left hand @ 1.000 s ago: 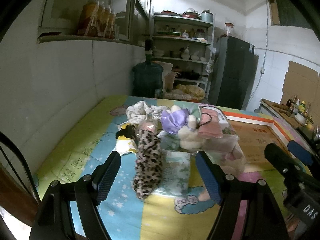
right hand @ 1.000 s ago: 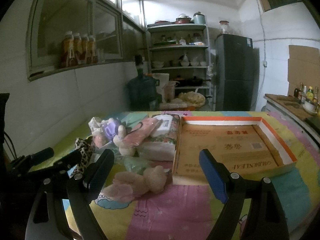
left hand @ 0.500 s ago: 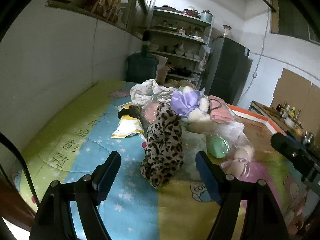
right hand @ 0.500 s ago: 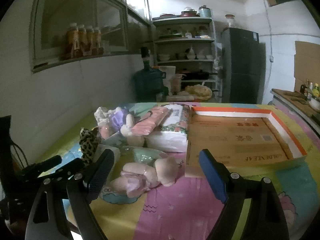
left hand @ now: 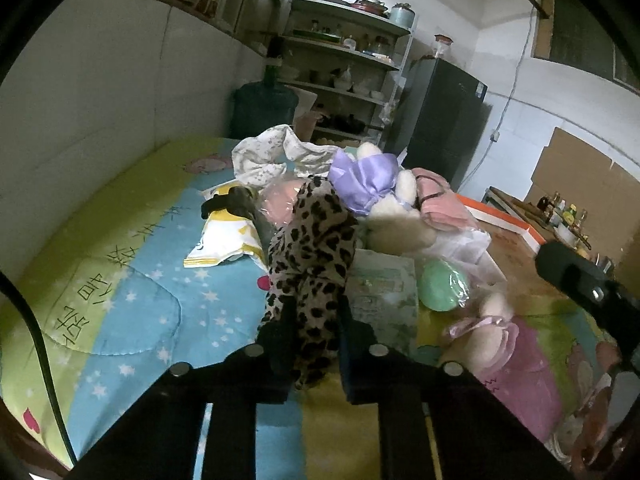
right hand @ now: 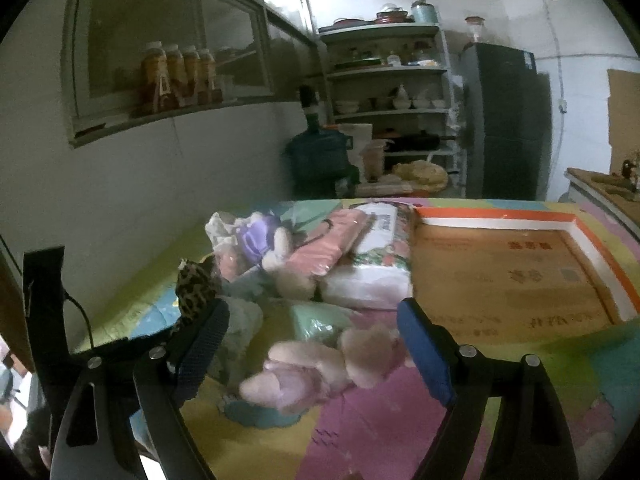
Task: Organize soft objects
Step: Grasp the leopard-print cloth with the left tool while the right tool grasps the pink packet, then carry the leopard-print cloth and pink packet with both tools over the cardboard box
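Now the left gripper (left hand: 312,344) has just been closed on the near end of the leopard-print cloth (left hand: 312,256), left of the pile, so it looks ready for lifting. Right gripper (right hand: 312,344) is held apart over the pink plush (right hand: 320,368).

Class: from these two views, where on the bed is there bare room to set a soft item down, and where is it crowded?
Free: the quilt between the wall and the leopard cloth; the inside of the cardboard tray; the pink patch in front of the plush bunny. Crowded: the pile from the purple bow to the tissue pack.
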`<action>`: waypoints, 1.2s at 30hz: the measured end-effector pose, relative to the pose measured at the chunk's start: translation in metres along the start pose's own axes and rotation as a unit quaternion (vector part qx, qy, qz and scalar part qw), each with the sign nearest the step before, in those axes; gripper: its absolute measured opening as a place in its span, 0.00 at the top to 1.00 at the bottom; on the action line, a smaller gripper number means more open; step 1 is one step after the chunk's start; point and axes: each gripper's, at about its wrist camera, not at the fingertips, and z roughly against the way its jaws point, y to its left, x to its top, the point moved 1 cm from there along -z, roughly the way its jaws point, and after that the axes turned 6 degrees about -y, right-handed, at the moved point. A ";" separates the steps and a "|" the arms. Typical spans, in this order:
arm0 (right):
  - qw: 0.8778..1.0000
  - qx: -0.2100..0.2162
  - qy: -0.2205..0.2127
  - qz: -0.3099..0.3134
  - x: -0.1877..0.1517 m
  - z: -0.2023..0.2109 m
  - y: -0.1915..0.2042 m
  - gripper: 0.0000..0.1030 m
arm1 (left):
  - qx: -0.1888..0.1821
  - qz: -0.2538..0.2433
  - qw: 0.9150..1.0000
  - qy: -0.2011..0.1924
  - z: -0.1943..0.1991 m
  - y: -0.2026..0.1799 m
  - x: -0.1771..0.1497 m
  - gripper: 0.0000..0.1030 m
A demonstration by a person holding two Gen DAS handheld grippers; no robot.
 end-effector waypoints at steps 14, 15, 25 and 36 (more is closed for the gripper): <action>0.992 0.036 0.065 -0.102 0.017 -0.079 -0.030 0.58 | 0.000 -0.023 0.999 -0.035 0.011 0.003 0.017 0.91; 0.991 0.040 0.069 -0.109 0.017 -0.082 -0.032 0.62 | 0.000 -0.023 0.999 -0.038 0.011 0.004 0.019 0.91; 0.989 0.070 0.054 -0.119 0.019 -0.076 -0.033 0.80 | -0.002 -0.021 0.999 -0.046 0.010 0.003 0.022 0.91; 0.993 0.076 0.009 -0.090 0.030 -0.041 -0.026 0.81 | -0.009 -0.026 0.998 -0.062 0.023 -0.011 0.029 0.92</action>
